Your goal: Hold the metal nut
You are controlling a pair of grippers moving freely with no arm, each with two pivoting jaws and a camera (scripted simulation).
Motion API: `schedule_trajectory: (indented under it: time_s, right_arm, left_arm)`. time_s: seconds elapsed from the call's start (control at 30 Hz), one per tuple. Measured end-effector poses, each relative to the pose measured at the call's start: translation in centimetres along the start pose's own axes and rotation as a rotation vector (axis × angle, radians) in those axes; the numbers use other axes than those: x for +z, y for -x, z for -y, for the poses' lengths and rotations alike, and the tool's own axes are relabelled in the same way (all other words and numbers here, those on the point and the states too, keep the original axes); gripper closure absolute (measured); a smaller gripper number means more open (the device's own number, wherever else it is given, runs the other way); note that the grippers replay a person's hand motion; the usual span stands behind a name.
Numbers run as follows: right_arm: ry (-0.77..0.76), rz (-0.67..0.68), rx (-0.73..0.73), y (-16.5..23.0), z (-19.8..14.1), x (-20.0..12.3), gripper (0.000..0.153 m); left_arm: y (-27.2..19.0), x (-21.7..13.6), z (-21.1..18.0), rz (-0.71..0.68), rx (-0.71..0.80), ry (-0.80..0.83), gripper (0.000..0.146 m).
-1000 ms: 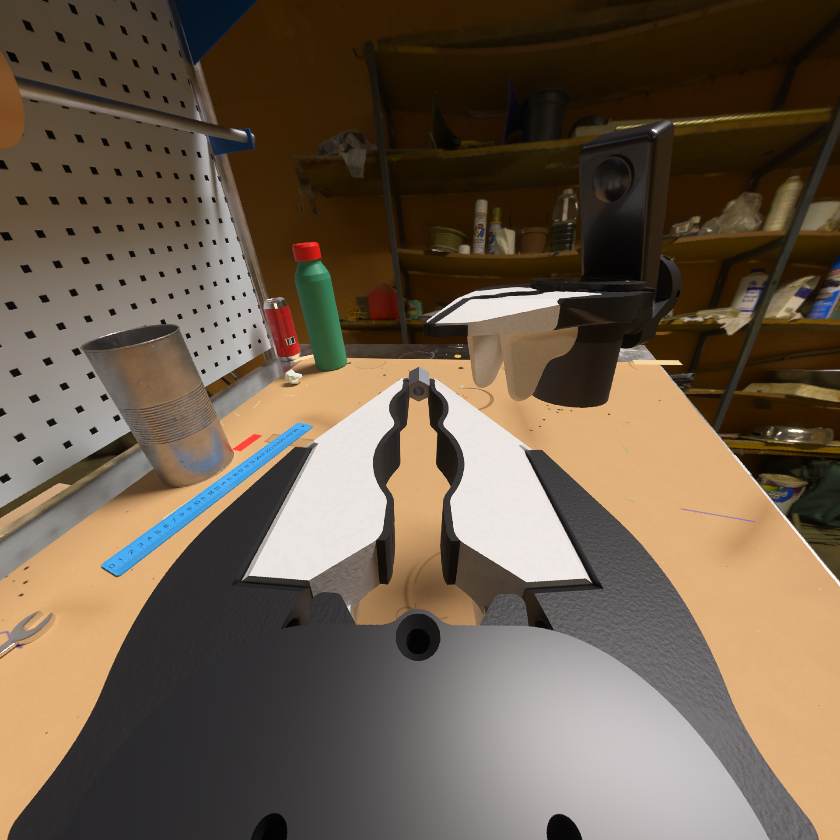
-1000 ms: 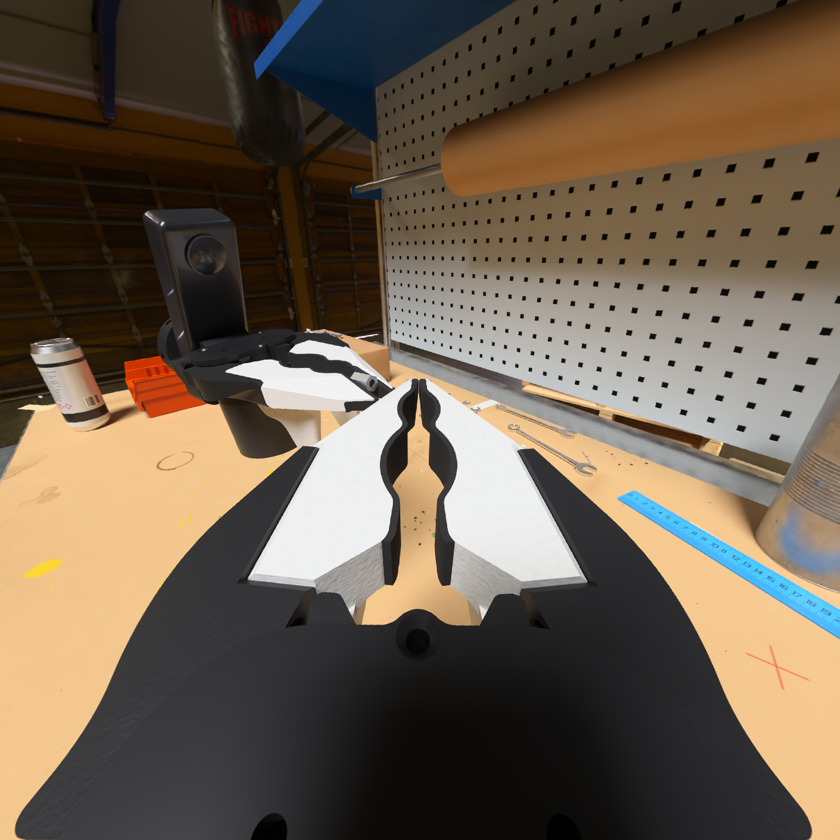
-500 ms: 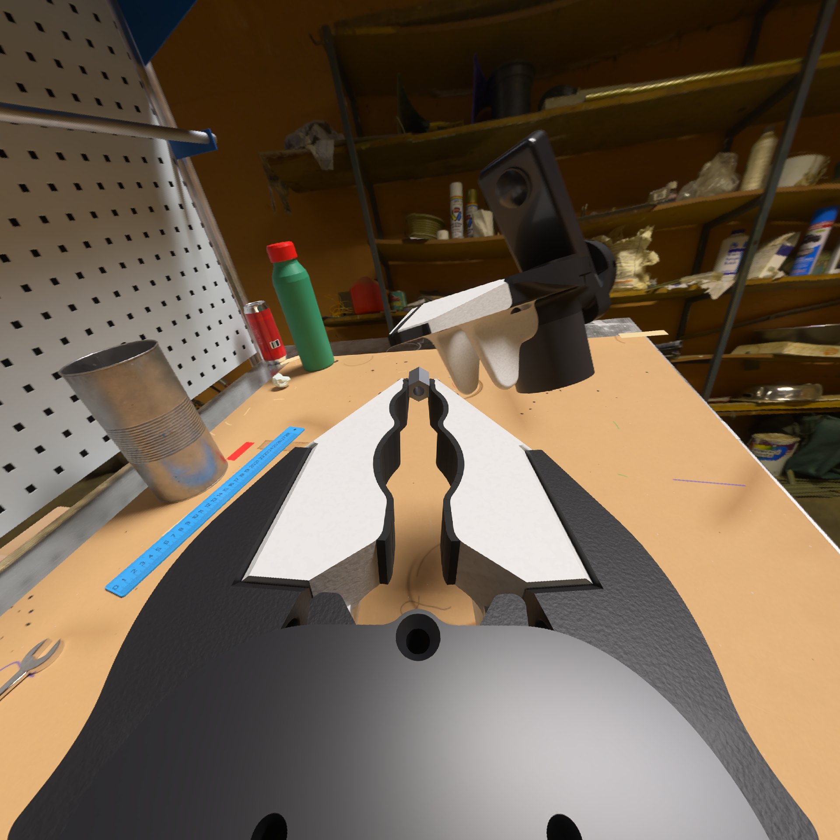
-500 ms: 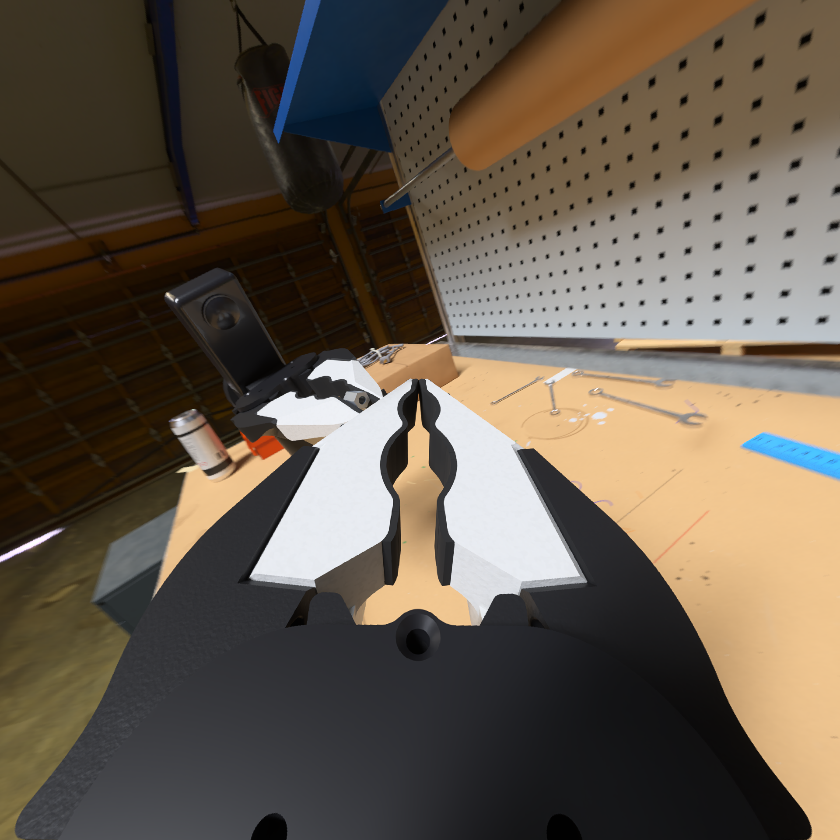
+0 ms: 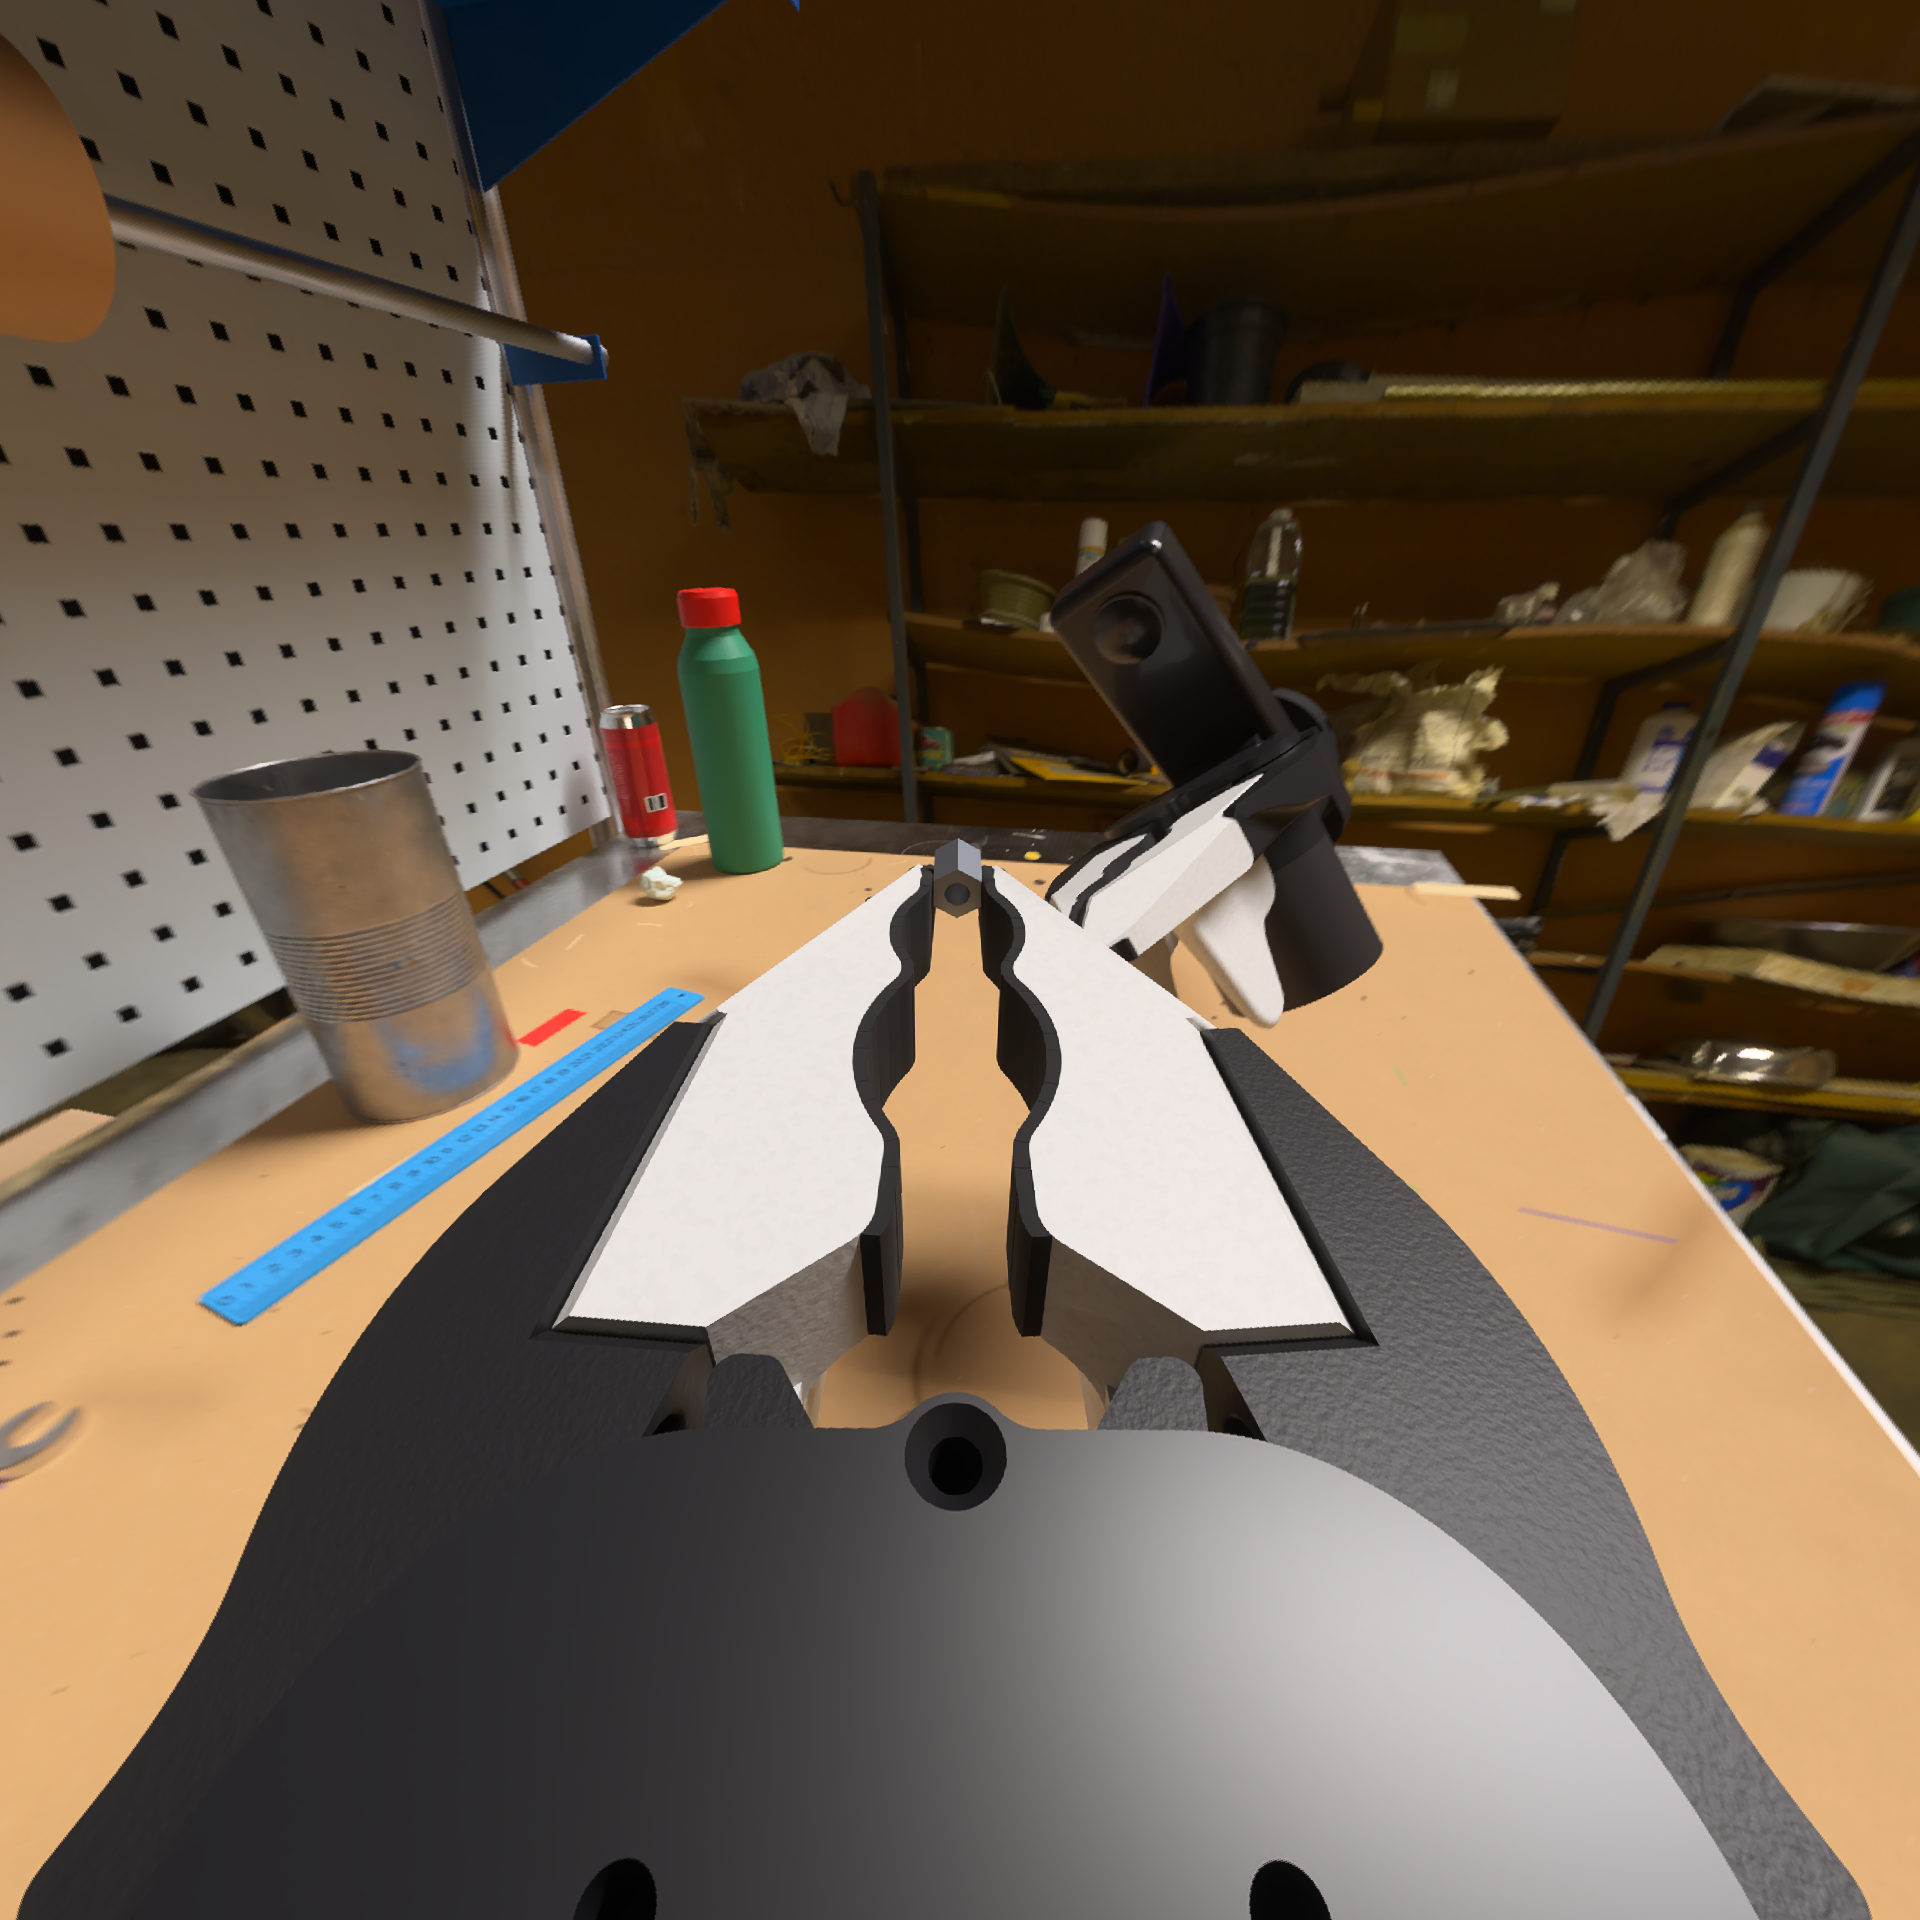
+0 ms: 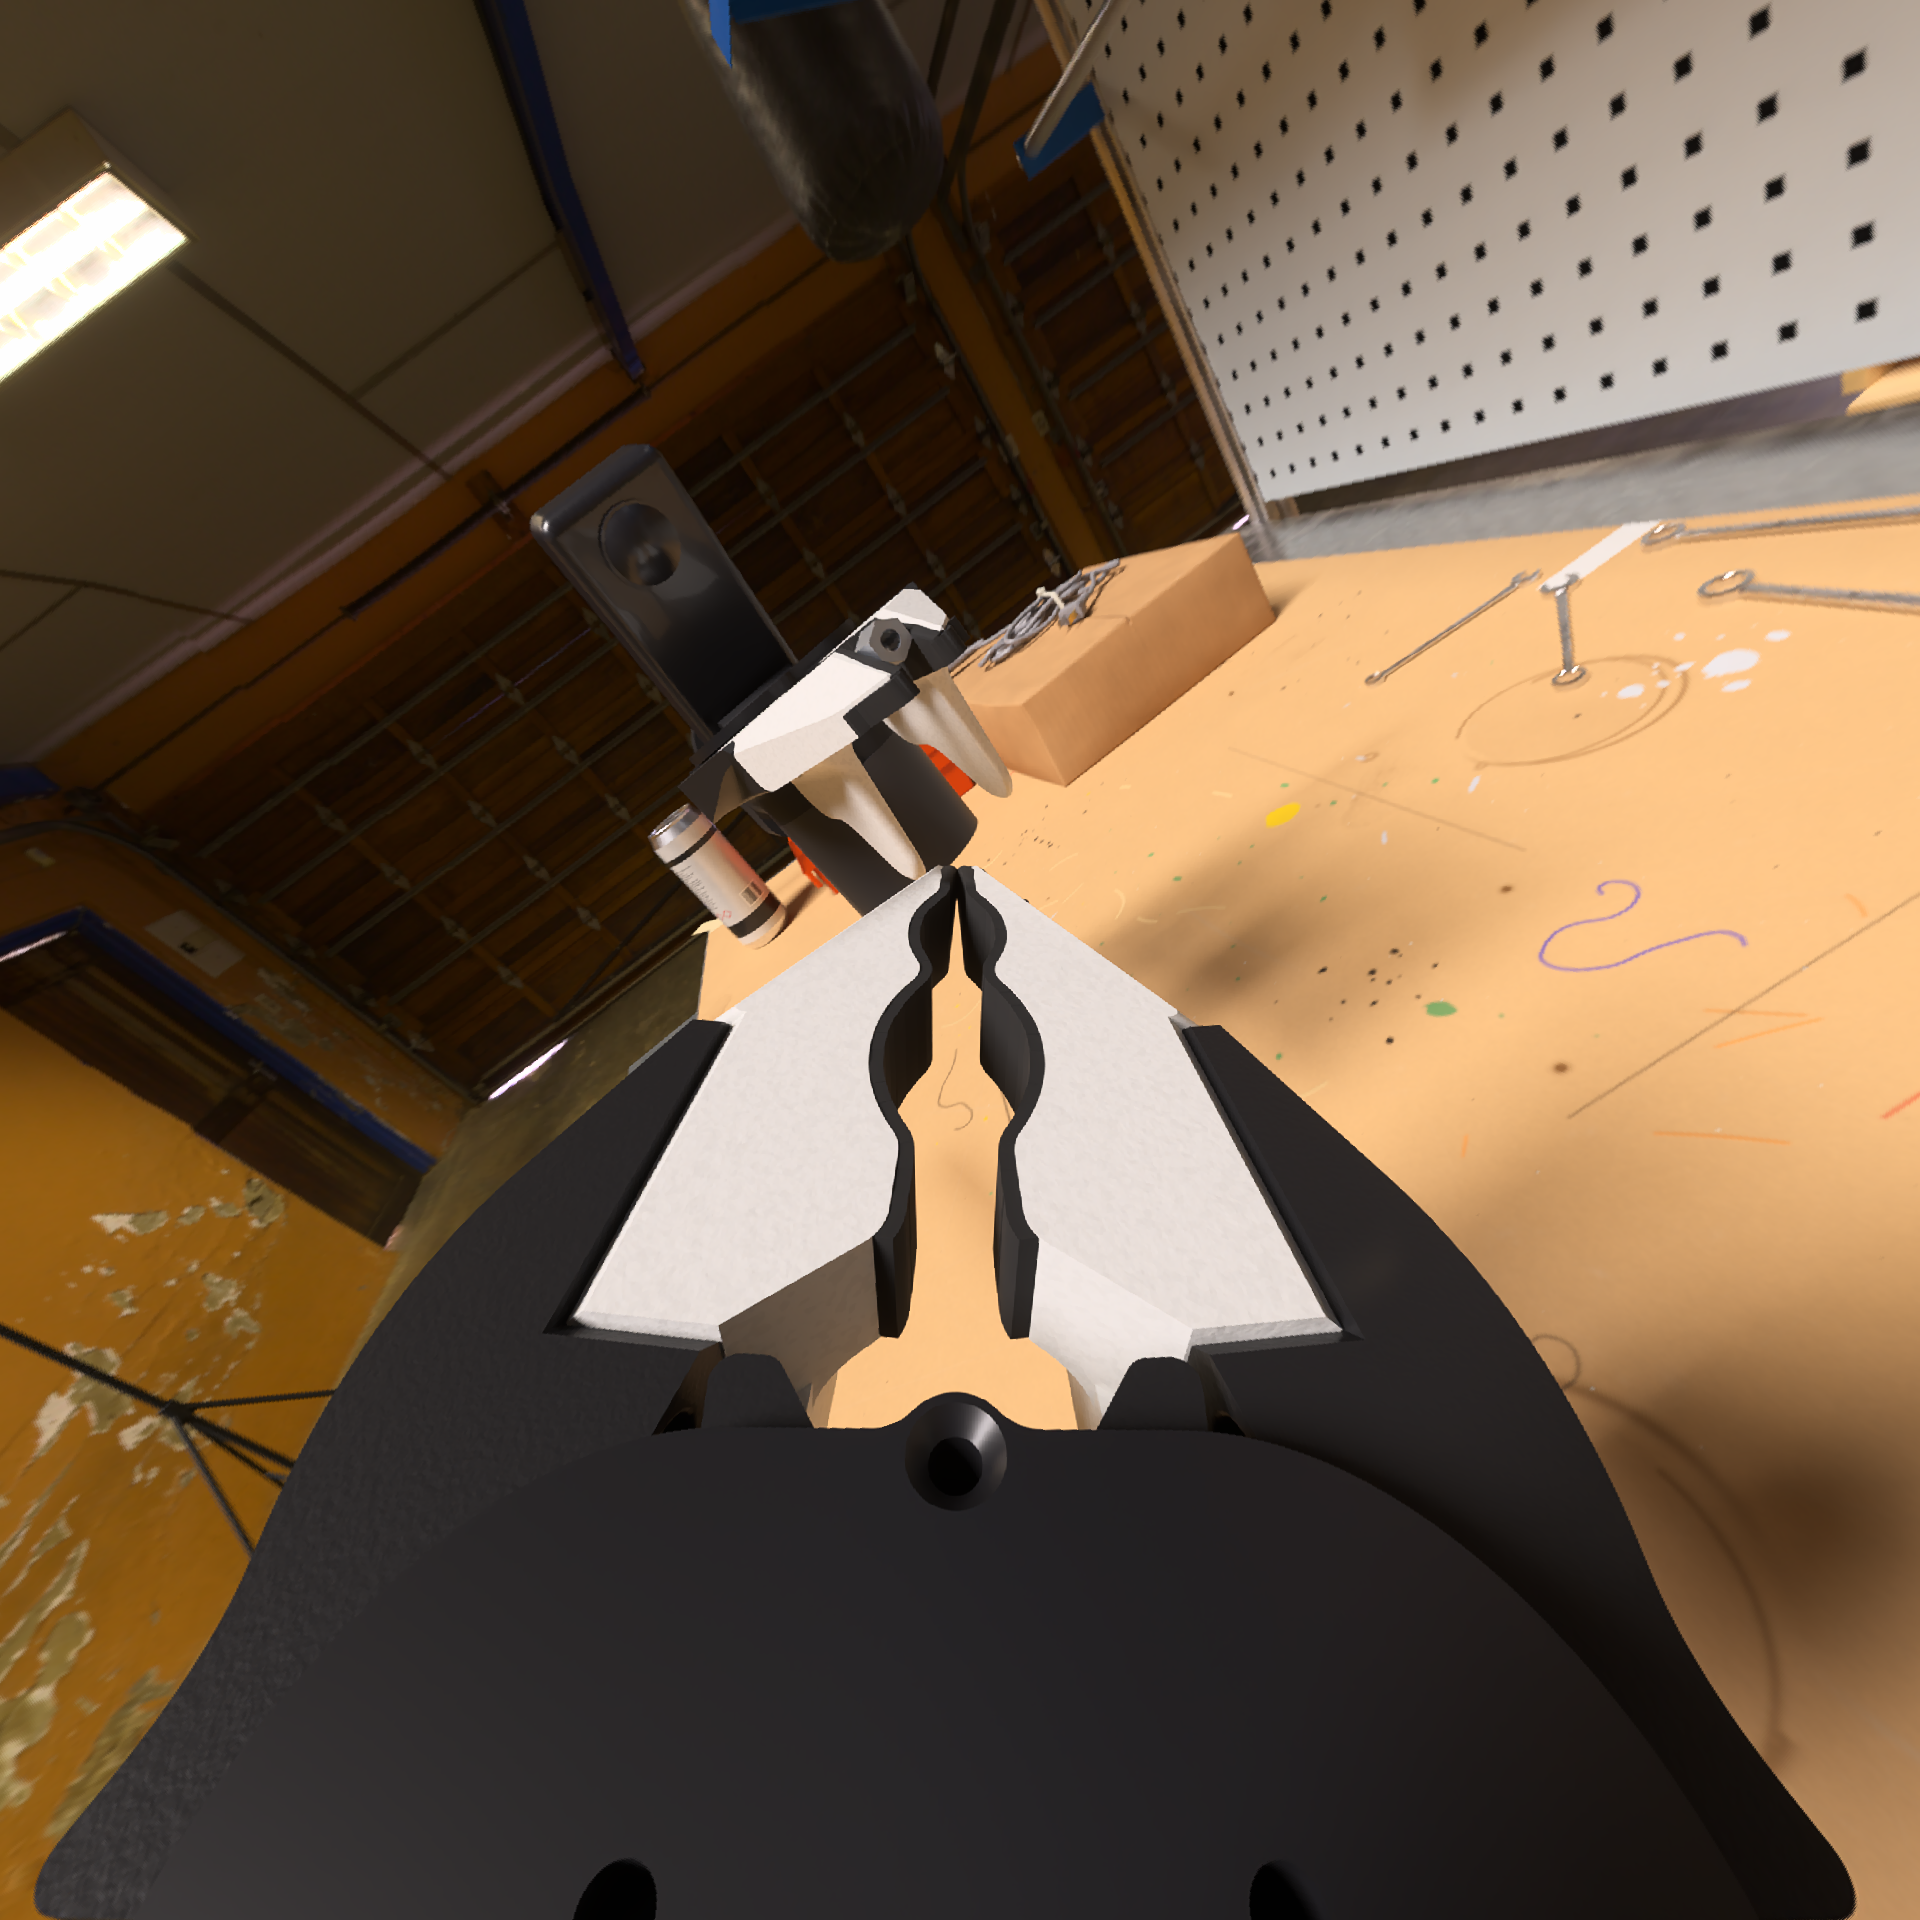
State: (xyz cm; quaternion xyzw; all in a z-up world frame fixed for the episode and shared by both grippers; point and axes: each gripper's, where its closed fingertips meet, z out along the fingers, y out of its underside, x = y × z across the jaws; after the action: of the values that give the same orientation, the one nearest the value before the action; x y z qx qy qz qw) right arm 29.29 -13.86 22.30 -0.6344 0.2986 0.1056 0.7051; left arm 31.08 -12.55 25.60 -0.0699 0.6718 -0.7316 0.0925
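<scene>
My left gripper (image 5: pixel 957 891) has its fingers pinched on the single metal nut (image 5: pixel 957 889), at the very tips, lifted clear of the bench (image 5: pixel 1455 1299), so I judge the holding is done and only keeping it remains. My right gripper (image 6: pixel 954 878) is closed on nothing. At ten o'clock I count one ruler (image 5: pixel 447 1153), one steel cup (image 5: pixel 358 935), one red can (image 5: pixel 636 771), one green bottle (image 5: pixel 727 732).

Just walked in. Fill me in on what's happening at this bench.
The left hand-held gripper is pinching a small metal nut at its fingertips, lifted above the workbench. The right hand-held gripper is shut and empty, tilted and hovering close by, not touching the nut. On the bench near the pegboard stand a steel cup, a green bottle and a red can, with a blue ruler lying flat.
</scene>
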Motion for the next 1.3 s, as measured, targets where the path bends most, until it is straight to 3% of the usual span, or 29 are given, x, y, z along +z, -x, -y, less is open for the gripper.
schedule_trajectory:
  time_s: [0.13,0.3,0.37,0.47,0.77,1.0,1.3]
  right_arm:
    - [-0.06,-0.065,-0.153,0.1,1.7,-0.6,0.153]
    - [-0.031,-0.326,-0.65,-0.1,2.5,-0.9,0.144]
    - [-0.011,-0.371,-0.75,0.1,2.2,-0.5,0.137]
    - [-0.021,-0.393,-0.692,-0.6,2.2,0.0,0.14]
    - [-0.107,-0.272,-0.445,-1.2,2.4,0.6,0.14]
    - [-0.16,-0.216,-0.392,-0.7,2.6,0.7,0.153]
    - [-0.18,-0.176,-0.398,0.0,3.0,0.0,0.153]
  left_arm:
    - [0.0,-0.1,0.1,0.002,-0.017,-0.001,0.139]
    - [0.1,0.2,-0.5,-0.03,-0.132,-0.016,0.139]
    - [0.0,0.3,-0.4,-0.042,-0.168,-0.028,0.139]
    - [-0.4,0.4,-0.2,-0.056,-0.192,-0.041,0.139]
    - [-1.5,0.9,-0.2,-0.114,-0.226,-0.059,0.139]
    - [-1.8,0.9,-0.1,-0.142,-0.244,-0.07,0.139]
    - [-1.1,0.5,0.2,-0.113,-0.226,-0.071,0.138]
